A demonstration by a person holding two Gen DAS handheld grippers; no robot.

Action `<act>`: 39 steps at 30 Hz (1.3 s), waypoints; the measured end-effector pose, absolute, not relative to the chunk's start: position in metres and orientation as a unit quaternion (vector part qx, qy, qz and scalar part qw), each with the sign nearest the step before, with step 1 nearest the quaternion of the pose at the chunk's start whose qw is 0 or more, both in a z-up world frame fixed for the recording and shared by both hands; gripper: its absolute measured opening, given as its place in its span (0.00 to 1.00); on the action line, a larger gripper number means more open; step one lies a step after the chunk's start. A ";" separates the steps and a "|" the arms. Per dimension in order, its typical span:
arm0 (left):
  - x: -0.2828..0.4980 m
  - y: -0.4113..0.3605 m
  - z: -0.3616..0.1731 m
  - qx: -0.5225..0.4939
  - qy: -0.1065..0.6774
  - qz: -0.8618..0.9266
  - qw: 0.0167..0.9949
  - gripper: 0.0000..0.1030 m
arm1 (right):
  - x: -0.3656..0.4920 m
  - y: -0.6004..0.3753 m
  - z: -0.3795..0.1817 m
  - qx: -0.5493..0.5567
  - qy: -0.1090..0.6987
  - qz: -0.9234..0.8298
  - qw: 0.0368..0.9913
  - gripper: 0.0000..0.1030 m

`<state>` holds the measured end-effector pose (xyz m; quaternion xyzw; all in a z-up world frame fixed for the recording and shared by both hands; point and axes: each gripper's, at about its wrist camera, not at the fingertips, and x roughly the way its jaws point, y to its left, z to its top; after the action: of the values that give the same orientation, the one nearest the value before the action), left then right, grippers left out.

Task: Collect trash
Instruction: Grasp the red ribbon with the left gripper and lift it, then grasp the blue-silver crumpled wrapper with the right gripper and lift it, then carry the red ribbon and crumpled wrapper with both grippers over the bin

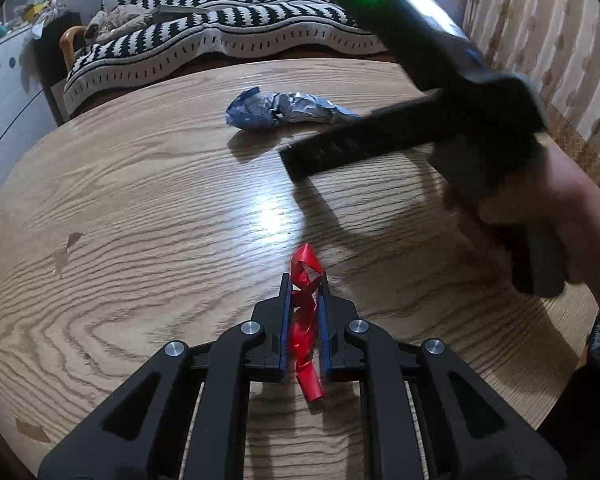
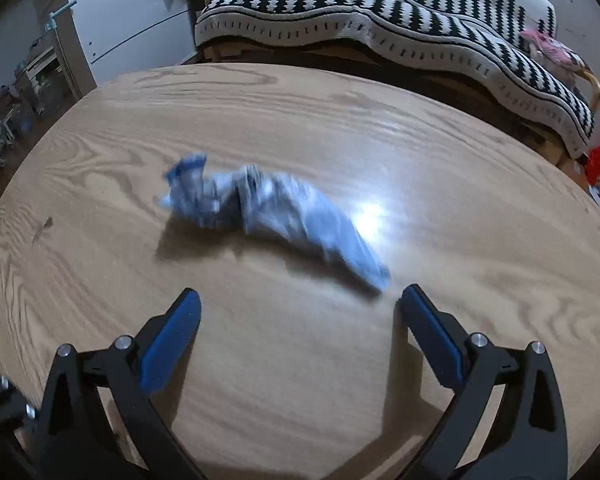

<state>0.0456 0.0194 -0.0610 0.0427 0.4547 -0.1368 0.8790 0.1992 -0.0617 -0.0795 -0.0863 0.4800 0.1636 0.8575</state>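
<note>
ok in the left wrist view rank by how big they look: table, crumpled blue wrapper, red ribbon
1. wooden table, by far the largest
2. crumpled blue wrapper
3. red ribbon, about as long, but it is much nearer the camera, so 2 and 3 are unsure

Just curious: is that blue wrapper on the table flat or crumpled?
Crumpled: the blue wrapper lies twisted and creased on the table.
</note>
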 end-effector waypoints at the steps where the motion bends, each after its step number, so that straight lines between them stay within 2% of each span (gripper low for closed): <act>1: 0.046 0.020 -0.061 0.042 0.455 -0.137 0.879 0.10 | 0.205 -0.060 -0.080 -0.088 0.476 0.167 0.859 0.95; 7: 0.052 0.021 -0.061 0.035 0.459 -0.136 0.877 0.10 | 0.220 -0.059 -0.081 -0.091 0.464 0.177 0.863 0.94; 8: 0.054 0.021 -0.061 0.034 0.459 -0.135 0.877 0.10 | 0.219 -0.058 -0.082 -0.091 0.463 0.177 0.864 0.91; 10: 0.055 0.021 -0.060 0.030 0.459 -0.134 0.878 0.10 | 0.216 -0.055 -0.078 -0.093 0.455 0.187 0.866 0.74; 11: 0.056 0.021 -0.059 0.026 0.459 -0.134 0.878 0.10 | 0.214 -0.055 -0.076 -0.094 0.451 0.191 0.867 0.51; 12: 0.056 0.021 -0.058 0.023 0.459 -0.134 0.878 0.10 | 0.212 -0.055 -0.074 -0.093 0.449 0.195 0.867 0.23; 13: 0.056 0.021 -0.056 0.022 0.457 -0.133 0.879 0.10 | 0.209 -0.055 -0.072 -0.088 0.453 0.198 0.865 0.19; 21: 0.055 0.013 -0.045 0.011 0.448 -0.128 0.885 0.10 | 0.179 -0.087 -0.065 -0.044 0.457 0.178 0.870 0.17; 27: 0.059 -0.011 -0.036 0.004 0.441 -0.136 0.887 0.10 | 0.136 -0.154 -0.040 -0.014 0.448 0.138 0.883 0.17; 39: 0.043 -0.131 -0.008 0.034 0.416 -0.227 0.880 0.10 | 0.015 -0.319 -0.001 0.040 0.416 0.025 0.908 0.17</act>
<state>0.0431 -0.1307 -0.0081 0.0344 0.4155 -0.2269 0.8802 0.0151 -0.3191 -0.0013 0.0401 0.4160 0.0255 0.9081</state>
